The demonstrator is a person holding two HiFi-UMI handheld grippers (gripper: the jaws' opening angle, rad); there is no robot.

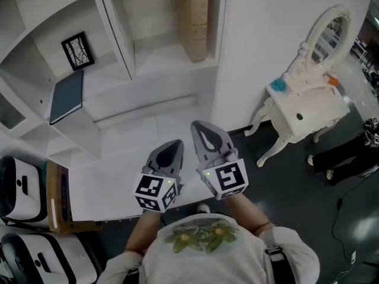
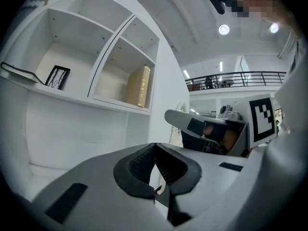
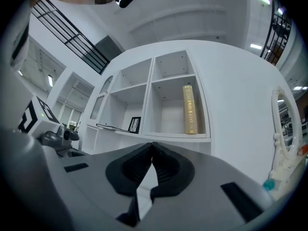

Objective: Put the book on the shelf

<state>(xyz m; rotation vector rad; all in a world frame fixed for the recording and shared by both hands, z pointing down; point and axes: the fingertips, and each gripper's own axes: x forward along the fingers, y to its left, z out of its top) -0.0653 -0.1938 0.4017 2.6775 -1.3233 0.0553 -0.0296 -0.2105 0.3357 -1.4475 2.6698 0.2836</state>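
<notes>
Since both tools are empty here, I'd read this as the wrap-up bit rather than the carrying bit. Far up and to the left of the left hand-held gripper [image 1: 172, 147], a dark book [image 1: 66, 94] lies flat on a side ledge of the shelf [image 1: 157, 58], with a small frame [image 1: 77, 50] standing just behind it. The left hand-held gripper has its jaws closed tip to tip with nothing between them. The right hand-held gripper [image 1: 201, 130], just beside it, is pinched together the same way and also holds nothing. Ahead of the right one, well apart from it, the tan book [image 1: 194, 22] stands upright toward the right side of the right-hand cubby. So the book looks parked already, imo. Off to the right of the right hand-held gripper sits a white dressing table [image 1: 302, 114] with a mirror.

Doing this step well, my guess: keep both pairs of jaws closed, bring them straight back, and don't swing right toward the dressing table. I can't tell whether the tan book leans on anything, so I'd leave it alone. A nudge could tip it.
</notes>
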